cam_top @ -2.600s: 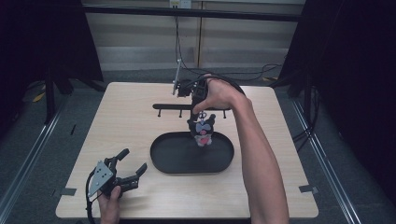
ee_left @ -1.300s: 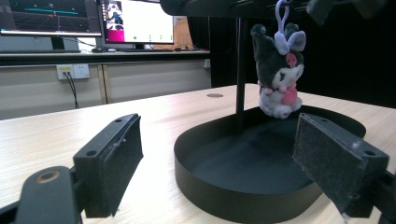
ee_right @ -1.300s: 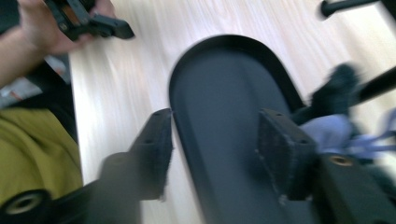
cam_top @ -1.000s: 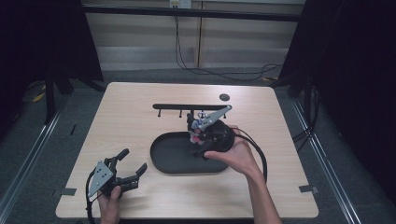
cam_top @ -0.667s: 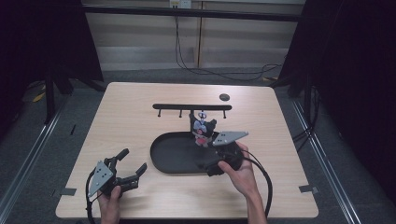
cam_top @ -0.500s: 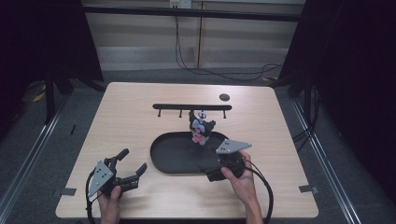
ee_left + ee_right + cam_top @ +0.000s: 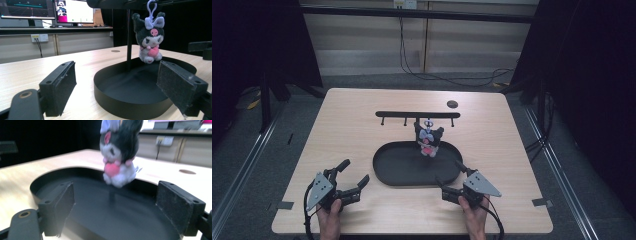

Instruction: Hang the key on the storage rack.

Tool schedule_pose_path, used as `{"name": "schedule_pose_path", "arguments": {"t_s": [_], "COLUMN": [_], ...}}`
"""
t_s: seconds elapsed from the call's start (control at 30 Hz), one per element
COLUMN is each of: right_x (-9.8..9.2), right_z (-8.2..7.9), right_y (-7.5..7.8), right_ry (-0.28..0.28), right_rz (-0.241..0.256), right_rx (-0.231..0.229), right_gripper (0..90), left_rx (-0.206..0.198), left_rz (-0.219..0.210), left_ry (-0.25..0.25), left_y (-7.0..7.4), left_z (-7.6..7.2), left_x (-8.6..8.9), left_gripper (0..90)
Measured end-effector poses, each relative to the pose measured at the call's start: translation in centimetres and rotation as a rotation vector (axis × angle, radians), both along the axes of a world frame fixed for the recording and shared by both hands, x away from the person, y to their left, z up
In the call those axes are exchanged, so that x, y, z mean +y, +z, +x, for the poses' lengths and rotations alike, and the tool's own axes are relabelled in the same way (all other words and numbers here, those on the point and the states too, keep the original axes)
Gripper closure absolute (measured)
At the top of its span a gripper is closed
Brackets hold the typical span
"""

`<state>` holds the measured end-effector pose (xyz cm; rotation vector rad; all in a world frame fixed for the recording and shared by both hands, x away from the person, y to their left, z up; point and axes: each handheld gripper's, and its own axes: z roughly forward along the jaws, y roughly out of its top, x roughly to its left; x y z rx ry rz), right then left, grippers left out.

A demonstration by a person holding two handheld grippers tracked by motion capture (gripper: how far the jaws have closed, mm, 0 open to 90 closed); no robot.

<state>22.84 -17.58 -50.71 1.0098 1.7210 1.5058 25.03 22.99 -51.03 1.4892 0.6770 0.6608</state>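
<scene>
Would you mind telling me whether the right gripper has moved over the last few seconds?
Yes. The right gripper has drawn back from the hook rack to the table's near edge, beside the black tray.

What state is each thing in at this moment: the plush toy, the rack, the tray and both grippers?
Plush toy: hanging by its loop from the rack, above the tray, held by no gripper.
Rack: upright, bar carrying the toy.
Tray: flat on the table, nothing lying in it.
Left gripper: open, holding nothing, near the table's front edge.
Right gripper: open, holding nothing, at the tray's front right rim.
</scene>
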Motion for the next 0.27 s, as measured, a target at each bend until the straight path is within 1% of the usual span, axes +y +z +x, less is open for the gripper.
{"name": "schedule_pose_path", "arguments": {"t_s": [0.1, 0.13, 0.17, 0.2, 0.23, 0.27], "right_x": [-0.51, -0.67, -0.83, -0.76, -0.71, -0.74], "right_z": [-0.41, -0.55, -0.8, -1.09, -1.1, -1.04], "right_y": [-0.21, -0.28, -0.4, -0.47, -0.46, -0.46], "right_ry": [-0.008, -0.002, -0.004, -0.028, -0.034, -0.03], "right_rz": [0.061, 0.074, 0.088, 0.071, 0.06, 0.07], "right_rx": [-0.049, -0.068, -0.097, -0.13, -0.131, -0.125], "right_gripper": [14.9, 14.9, 14.0, 13.8, 13.8, 13.8], "left_rx": [-0.003, 0.0, 0.0, 0.001, 0.003, 0.0], "left_rz": [0.0, -0.005, -0.006, -0.006, -0.008, -0.001], "left_ry": [-0.001, -0.002, -0.002, -0.001, -0.001, 0.005], "left_y": [0.0, -0.01, -0.02, -0.02, -0.02, 0.0], "left_z": [0.01, -0.02, -0.01, -0.01, -0.02, -0.01], "left_x": [0.0, -0.03, -0.02, -0.02, -0.04, 0.0], "left_gripper": [15.4, 15.4, 15.4, 15.3, 15.3, 15.3]}}
